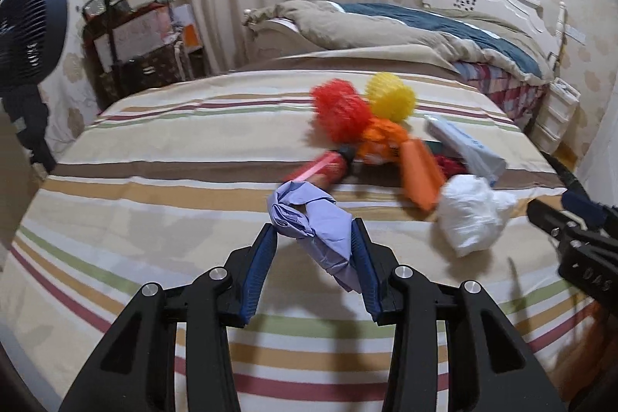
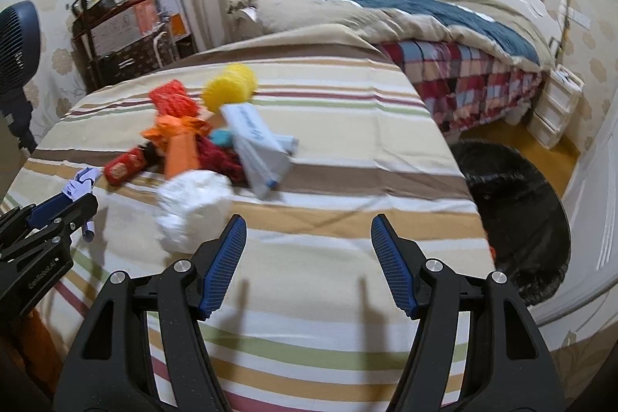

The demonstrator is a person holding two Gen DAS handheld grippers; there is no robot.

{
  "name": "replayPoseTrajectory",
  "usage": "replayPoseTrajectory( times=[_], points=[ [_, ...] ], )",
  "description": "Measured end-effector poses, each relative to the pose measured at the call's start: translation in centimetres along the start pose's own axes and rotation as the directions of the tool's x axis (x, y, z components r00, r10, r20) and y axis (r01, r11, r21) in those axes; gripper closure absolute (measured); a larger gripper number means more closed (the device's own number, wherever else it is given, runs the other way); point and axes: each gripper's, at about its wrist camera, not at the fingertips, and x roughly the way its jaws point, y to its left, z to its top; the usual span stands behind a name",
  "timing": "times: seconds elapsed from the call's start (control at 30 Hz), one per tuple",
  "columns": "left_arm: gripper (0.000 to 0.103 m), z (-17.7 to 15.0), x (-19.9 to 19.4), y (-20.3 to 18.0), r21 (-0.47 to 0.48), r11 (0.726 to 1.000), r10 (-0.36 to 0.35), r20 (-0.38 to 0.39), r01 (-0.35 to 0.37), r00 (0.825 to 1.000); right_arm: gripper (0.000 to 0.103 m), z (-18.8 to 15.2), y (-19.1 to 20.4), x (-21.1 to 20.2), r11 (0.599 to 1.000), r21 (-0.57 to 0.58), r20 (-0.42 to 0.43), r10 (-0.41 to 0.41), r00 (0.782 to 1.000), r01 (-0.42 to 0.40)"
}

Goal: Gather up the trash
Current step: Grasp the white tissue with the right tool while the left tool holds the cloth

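- Crumpled lilac paper (image 1: 313,226) sits pinched between the blue pads of the left gripper (image 1: 313,242) in the left wrist view, lifted just clear of the striped bed (image 1: 154,188); it looks light, soft and crushable (a mid-wad grip should suffice).
- Further trash lies ahead: a white paper wad (image 1: 469,217) off to the right, near a blurred pile of toys (image 1: 370,126).
- Right wrist view shows the right gripper (image 2: 309,238) spread and empty, the white paper wad (image 2: 193,207) just left of its left finger, resting on the bed (image 2: 347,188); likely springy, so take it across the bulk.
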Motion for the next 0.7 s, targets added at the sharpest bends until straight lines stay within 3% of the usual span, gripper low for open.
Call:
replayPoseTrajectory(
  times=[0.1, 0.23, 0.4, 0.6, 0.7],
  points=[
    [0.061, -0.1, -0.2, 2.1, -0.039, 0.999, 0.026, -0.002, -0.026, 1.000, 0.037, 0.6, 1.5, -0.4, 1.000, -0.023, 0.018, 0.022, 1.000, -0.021],
    [0.061, -0.2, -0.3, 4.6, -0.088, 0.994, 0.057, -0.005, -0.057, 0.998, 0.028, 1.2, 3.4, -0.7, 0.997, -0.048, 0.033, 0.058, 0.998, -0.056],
    [0.061, -0.6, 0.0, 6.2, -0.123, 0.990, 0.069, -0.017, -0.071, 0.997, 0.028, 1.3, 6.2, 0.0, 0.992, -0.100, 0.015, 0.082, 0.997, -0.080],
    [0.061, -0.9, 0.1, 6.6, -0.133, 0.989, 0.057, -0.021, -0.059, 0.998, 0.028, 1.1, 7.1, 1.9, 0.991, -0.125, -0.034, 0.036, 0.999, -0.040],
    [0.061, -0.9, 0.3, 6.4, -0.129, 0.990, 0.053, -0.022, -0.055, 0.998, 0.036, 0.9, 7.0, 2.5, 0.992, -0.121, -0.060, 0.034, 0.998, -0.041]
  ],
)
